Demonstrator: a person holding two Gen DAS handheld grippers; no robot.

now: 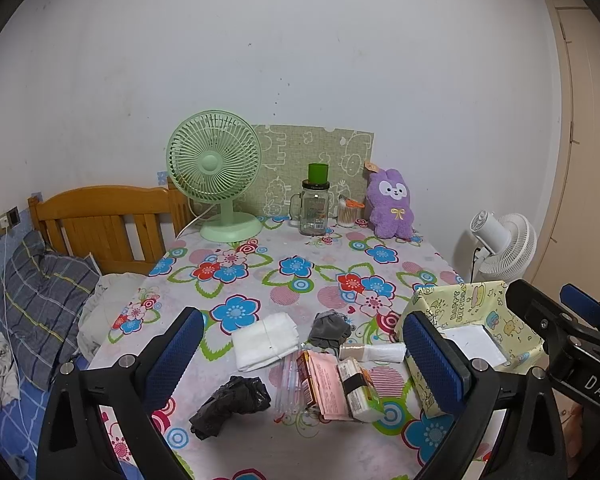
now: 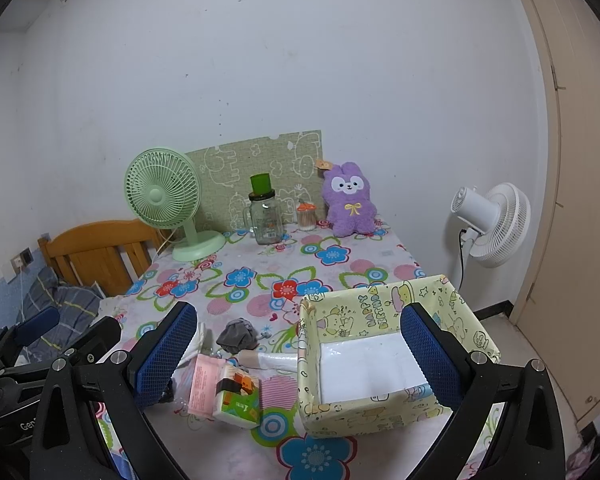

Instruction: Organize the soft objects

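Floral-cloth surface (image 1: pixel 300 264) carries all.
Yellow birthday-print box (image 2: pixel 380 412) at near right corner, open top.
Folded white cloth (image 1: pixel 266 340), black crumpled bag (image 1: pixel 230 404), grey cloth wad (image 1: pixel 330 330) near front edge, left of box.
Left claw (image 1: pixel 304 364), right claw (image 2: pixel 300 356): both spread wide, holding nothing, above front edge.
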